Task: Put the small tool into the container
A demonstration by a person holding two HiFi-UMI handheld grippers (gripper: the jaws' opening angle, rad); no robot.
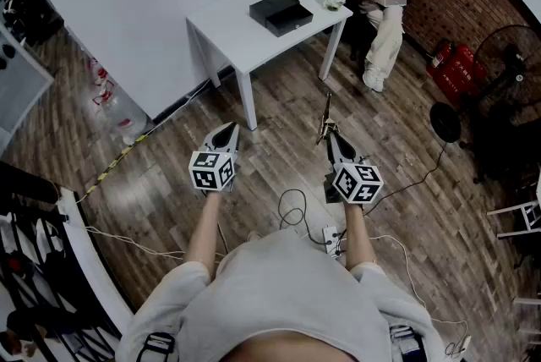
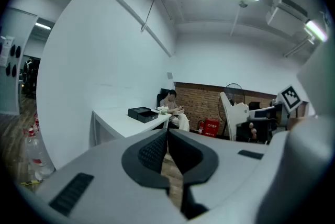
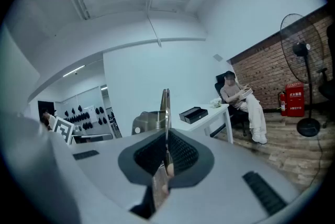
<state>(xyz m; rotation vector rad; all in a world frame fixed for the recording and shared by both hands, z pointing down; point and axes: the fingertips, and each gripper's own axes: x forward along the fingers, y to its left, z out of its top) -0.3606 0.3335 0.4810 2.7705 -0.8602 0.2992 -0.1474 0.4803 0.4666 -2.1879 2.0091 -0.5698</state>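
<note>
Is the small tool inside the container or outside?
Outside: the right claw is shut on the small tool, away from the container on the table.

the person wears a pale grey short-sleeved t-shirt (image 1: pixel 287 293), plain and without print. the left gripper (image 1: pixel 226 128) and right gripper (image 1: pixel 331 137) have smooth light grey shells, each carrying a white cube (image 1: pixel 212 170) printed with black square markers. their fingers (image 2: pixel 152 152) are lined with black ribbed pads in dark rounded surrounds, with dark slotted grilles (image 2: pixel 71 192) on the shell sides.
</note>
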